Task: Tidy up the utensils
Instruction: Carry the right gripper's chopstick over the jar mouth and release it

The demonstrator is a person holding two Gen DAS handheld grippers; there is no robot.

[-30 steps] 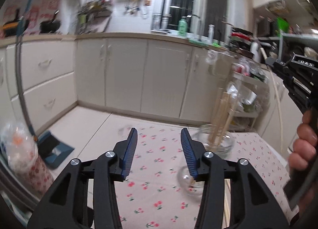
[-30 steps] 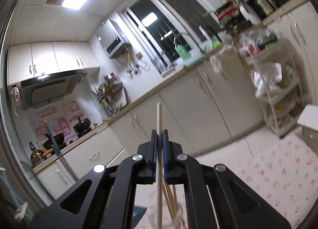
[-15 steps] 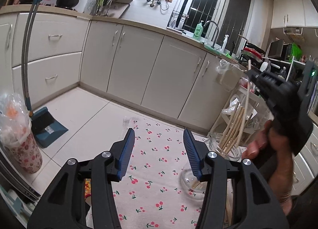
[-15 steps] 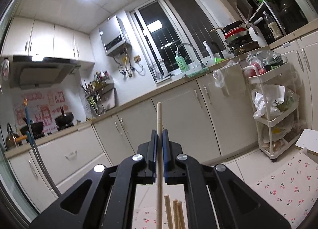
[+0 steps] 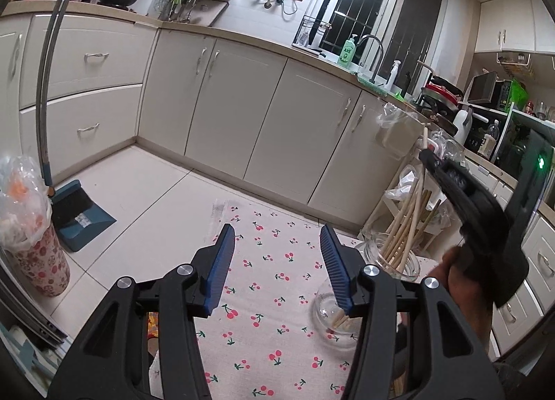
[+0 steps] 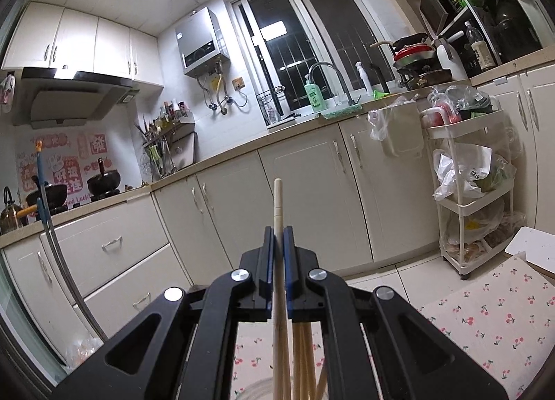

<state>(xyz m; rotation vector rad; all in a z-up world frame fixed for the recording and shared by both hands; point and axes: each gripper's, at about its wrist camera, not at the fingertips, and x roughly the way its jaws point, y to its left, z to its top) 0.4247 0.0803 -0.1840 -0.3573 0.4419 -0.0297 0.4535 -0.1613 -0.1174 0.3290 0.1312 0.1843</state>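
In the left wrist view, a glass jar with several pale wooden chopsticks stands on the cherry-print tablecloth. A second, lower glass jar sits nearer, partly behind my right-hand finger, with a few stick ends in it. My left gripper hangs open over the cloth with nothing between its blue pads. My right gripper, held by a hand, is shut on one chopstick that slants down into the first jar. In the right wrist view my right gripper pinches that chopstick upright, above the other chopsticks.
A dustpan and broom handle stand on the floor at left, beside a bagged bin. Cabinets line the far side. A white trolley full of bags stands right of the table. Loose chopsticks lie near the cloth's front right.
The right gripper with its chopstick has come in from the right and sunk over the jar of chopsticks. The left gripper has rolled and shifted a little, still open.
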